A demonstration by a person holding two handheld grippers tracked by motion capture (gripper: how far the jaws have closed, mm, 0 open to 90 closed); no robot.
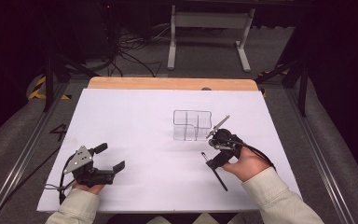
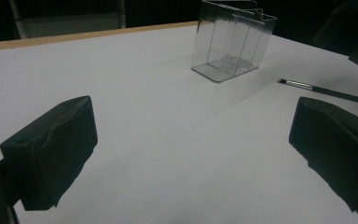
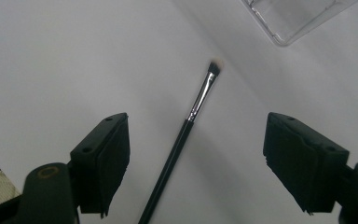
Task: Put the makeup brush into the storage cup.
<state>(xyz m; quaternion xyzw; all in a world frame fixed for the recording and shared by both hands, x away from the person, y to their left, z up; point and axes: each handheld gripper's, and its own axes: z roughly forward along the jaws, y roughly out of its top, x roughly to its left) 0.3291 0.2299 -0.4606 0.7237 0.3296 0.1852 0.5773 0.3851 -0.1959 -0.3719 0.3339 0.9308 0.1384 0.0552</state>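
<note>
My right tongs (image 3: 196, 163) spread wide, hovering over brush (image 3: 186, 126), jaws either side of handle, touching nothing. Brush flat on white counter (image 1: 135, 121), black handle, metal ferrule, pale tip pointing toward clear divided organizer (image 1: 192, 125) just beyond. My left tongs (image 1: 107, 157) also wide apart, empty, low over counter at near left, well apart from brush (image 1: 214, 171). From left gripper view, organizer (image 2: 232, 41) stands upright ahead, brush (image 2: 326, 91) lies right of it.

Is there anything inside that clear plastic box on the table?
The clear box looks empty: its dividers and floor show through the walls with nothing in the compartments. The brush lies outside it on the white table.
</note>
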